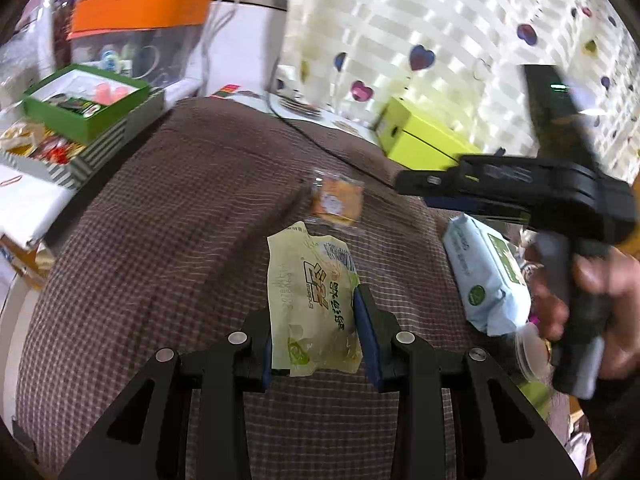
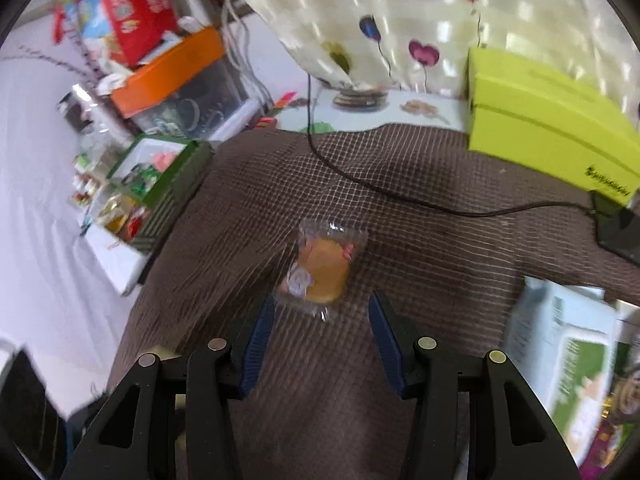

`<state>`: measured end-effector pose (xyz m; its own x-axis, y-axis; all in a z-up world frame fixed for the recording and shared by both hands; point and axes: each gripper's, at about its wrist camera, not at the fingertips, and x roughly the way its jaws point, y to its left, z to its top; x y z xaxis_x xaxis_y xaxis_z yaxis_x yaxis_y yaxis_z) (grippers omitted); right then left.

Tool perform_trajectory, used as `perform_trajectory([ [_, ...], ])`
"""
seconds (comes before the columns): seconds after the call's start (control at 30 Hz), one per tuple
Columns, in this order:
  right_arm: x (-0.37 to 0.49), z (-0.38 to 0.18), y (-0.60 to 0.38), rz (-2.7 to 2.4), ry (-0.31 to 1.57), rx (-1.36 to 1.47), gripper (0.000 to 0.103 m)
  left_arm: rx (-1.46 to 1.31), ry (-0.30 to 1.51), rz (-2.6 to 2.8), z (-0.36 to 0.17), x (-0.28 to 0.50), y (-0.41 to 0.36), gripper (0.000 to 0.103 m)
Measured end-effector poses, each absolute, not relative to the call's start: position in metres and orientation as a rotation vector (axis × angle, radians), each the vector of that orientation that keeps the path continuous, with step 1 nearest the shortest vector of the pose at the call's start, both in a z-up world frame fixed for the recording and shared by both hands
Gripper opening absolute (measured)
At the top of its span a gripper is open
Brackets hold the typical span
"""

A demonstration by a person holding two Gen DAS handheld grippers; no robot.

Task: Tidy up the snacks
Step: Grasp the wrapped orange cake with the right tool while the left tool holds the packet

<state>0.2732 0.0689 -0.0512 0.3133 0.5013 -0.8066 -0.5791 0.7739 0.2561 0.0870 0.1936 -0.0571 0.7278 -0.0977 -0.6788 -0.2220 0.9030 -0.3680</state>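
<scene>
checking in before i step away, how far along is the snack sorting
Partly done: the striped box at the cloth's edge already holds wrapped snacks. In hand: the left tool grips a green snack packet. Left: the clear-wrapped orange cake lies loose on the checked cloth, with the right tool open just short of it.

**Two wrist views over one checked cloth**

The left wrist camera looks forward and down along its fingers (image 1: 362, 332) across the brown checked cloth (image 1: 180, 240), close above it, facing the far heart-print curtain (image 1: 420, 40). The right wrist camera looks steeply down along its own fingers (image 2: 260, 344), also close to the cloth (image 2: 440, 260), toward the same curtain (image 2: 400, 8). Both views share the clear-wrapped orange snack (image 1: 337, 200) (image 2: 322, 272), the yellow-green box (image 1: 420, 140) (image 2: 552, 120) at far right and the green tray (image 1: 86, 100) (image 2: 160, 164) at far left.
</scene>
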Motion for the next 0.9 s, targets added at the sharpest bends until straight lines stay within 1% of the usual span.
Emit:
perform_trajectory([
  [0.07, 0.285, -0.064, 0.084, 0.698, 1.065, -0.082, 0.06, -0.462, 0.754, 0.082, -0.058, 0.082, 0.2, 0.035],
  [0.33, 0.312, -0.104, 0.109, 0.612, 1.139, -0.07, 0.061, -0.483, 0.749, 0.098, -0.062, 0.073, 0.216, 0.035],
  [0.47, 0.314, -0.109, 0.119, 0.583, 1.121, -0.144, 0.06, -0.48, 0.747, 0.09, -0.062, 0.073, 0.215, 0.035],
  [0.53, 0.313, -0.108, 0.121, 0.594, 1.118, -0.154, 0.047, -0.477, 0.749, 0.086, -0.061, 0.075, 0.214, 0.035],
  [0.57, 0.312, -0.106, 0.121, 0.599, 1.111, -0.165, 0.042, -0.477, 0.75, 0.084, -0.061, 0.075, 0.213, 0.035],
  [0.6, 0.31, -0.104, 0.122, 0.594, 1.098, -0.184, 0.039, -0.477, 0.751, 0.083, -0.061, 0.075, 0.212, 0.035],
  [0.73, 0.301, -0.097, 0.117, 0.617, 1.078, -0.205, 0.034, -0.475, 0.752, 0.076, -0.059, 0.076, 0.208, 0.035],
  [0.8, 0.295, -0.091, 0.112, 0.631, 1.074, -0.195, 0.028, -0.471, 0.748, 0.074, -0.056, 0.075, 0.207, 0.035],
  [0.9, 0.28, -0.075, 0.102, 0.654, 1.042, -0.206, 0.028, -0.463, 0.744, 0.074, -0.052, 0.072, 0.204, 0.035],
])
